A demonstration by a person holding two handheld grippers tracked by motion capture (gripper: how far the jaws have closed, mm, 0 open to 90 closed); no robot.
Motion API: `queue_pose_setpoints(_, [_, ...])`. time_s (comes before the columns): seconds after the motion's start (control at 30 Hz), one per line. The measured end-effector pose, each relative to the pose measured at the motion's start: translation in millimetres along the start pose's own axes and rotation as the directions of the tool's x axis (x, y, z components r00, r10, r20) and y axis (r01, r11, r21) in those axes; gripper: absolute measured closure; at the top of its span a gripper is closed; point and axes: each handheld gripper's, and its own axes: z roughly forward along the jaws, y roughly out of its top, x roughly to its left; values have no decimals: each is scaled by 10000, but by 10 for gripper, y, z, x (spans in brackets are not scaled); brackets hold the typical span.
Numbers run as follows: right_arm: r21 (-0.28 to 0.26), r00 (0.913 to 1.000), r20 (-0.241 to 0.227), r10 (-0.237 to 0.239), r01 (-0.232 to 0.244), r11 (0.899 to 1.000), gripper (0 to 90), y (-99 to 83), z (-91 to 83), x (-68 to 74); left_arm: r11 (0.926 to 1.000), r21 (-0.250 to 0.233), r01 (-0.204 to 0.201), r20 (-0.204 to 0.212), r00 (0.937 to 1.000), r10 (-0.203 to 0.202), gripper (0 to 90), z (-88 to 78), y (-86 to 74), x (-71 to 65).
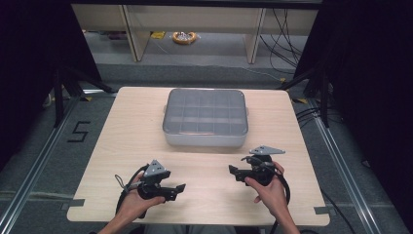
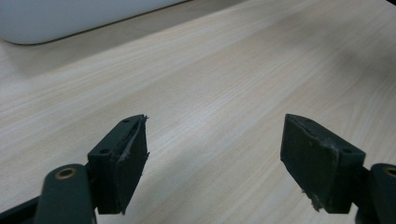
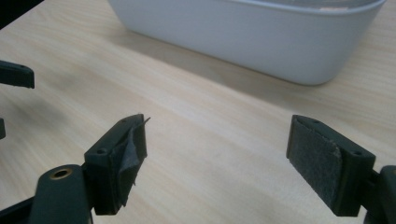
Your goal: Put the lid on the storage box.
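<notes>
Grey lidded plastic compartment box [image 1: 205, 118] sits untouched; your left gripper [image 1: 176, 189] and right gripper [image 1: 235, 171] hover nearby, jaws spread wide, empty.

The only thing I can read is a large black numeral "5" [image 1: 78, 131], marked on the grey floor [image 1: 44, 146] to the left of the table, just beside a metal floor rail. I find no lettering, label or brand legible anywhere else from my feeds.
</notes>
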Motion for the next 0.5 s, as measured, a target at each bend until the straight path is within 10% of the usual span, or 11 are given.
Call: queue_pose_setpoints(0.5, [304,9966,-667,-478,499,9983,210,-312,13,202,9971,599,-463,238,9987,449,221,15,-239,-218])
